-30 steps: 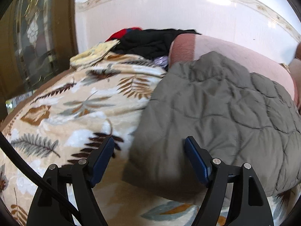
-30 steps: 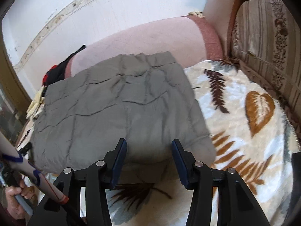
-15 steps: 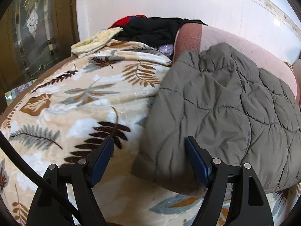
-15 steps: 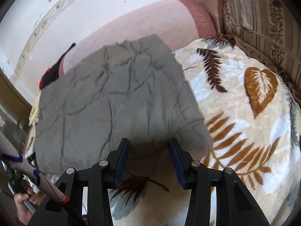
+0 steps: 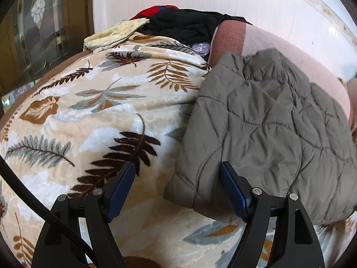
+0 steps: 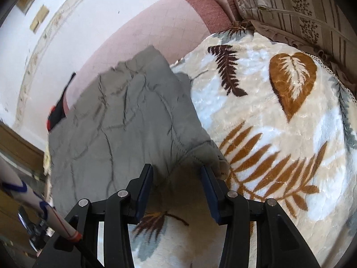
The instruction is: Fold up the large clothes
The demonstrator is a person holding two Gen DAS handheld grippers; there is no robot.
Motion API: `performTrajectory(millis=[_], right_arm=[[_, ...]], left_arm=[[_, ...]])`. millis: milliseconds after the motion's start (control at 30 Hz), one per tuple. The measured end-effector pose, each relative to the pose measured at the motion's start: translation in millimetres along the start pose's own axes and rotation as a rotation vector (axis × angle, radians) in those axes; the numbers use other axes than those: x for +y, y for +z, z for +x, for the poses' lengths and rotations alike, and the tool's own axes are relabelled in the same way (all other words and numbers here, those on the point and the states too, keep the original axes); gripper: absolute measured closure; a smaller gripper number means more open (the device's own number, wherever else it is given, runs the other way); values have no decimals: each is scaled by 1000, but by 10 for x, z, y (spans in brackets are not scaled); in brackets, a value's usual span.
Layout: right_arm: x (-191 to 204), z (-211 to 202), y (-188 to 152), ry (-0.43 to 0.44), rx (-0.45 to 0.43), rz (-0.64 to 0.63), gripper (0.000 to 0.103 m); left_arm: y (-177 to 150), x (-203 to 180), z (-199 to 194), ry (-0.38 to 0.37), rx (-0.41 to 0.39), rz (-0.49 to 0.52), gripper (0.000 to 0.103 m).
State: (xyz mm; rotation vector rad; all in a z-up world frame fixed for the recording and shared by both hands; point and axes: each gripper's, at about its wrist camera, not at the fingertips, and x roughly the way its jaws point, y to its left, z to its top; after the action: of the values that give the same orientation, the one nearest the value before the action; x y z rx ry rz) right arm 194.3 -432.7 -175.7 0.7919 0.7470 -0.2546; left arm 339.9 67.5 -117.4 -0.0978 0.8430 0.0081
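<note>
A grey quilted jacket (image 5: 256, 122) lies folded flat on a cream blanket with a leaf pattern (image 5: 100, 111). My left gripper (image 5: 177, 178) is open just above the blanket, and the jacket's near left corner lies between its blue pads without touching them. In the right wrist view the same jacket (image 6: 122, 122) fills the left half. My right gripper (image 6: 177, 176) is open at the jacket's near right corner, whose hem sits just beyond the fingertips. The blanket (image 6: 267, 134) spreads out to the right.
A pink sofa back (image 6: 156, 26) runs behind the jacket. Black clothes (image 5: 185, 26), a red garment (image 5: 156, 11) and a yellow cloth (image 5: 113, 33) are piled at the far left end. A striped cushion (image 6: 301, 6) stands at the right. A wooden glazed door (image 5: 33, 33) is on the left.
The left gripper has shifted left, so the jacket's left corner now sits between its fingers. The right gripper has rolled and come lower and closer to the right corner.
</note>
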Motion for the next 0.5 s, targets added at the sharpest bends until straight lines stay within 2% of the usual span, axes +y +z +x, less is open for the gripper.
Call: performTrajectory(millis=[133,267,367,433,500], right_arm=[[-118,-47,20,-29,-15,50,47],[-279,31,-12,0,35,137,45],[-344,52,-28,12,52,174,42],[-322,9,-19,-9,30,160,42],[-254,-79,-19,-20,-15,129,42]], left_arm=[[12,112,12,-44,29,-53,25],[20,148,2,-55,37,-82,23],[34,151,-76,-15,-7,-79,23],[47,155,-132,12,-44,-76,23],[42,147,-126,16,-43,-74,23]])
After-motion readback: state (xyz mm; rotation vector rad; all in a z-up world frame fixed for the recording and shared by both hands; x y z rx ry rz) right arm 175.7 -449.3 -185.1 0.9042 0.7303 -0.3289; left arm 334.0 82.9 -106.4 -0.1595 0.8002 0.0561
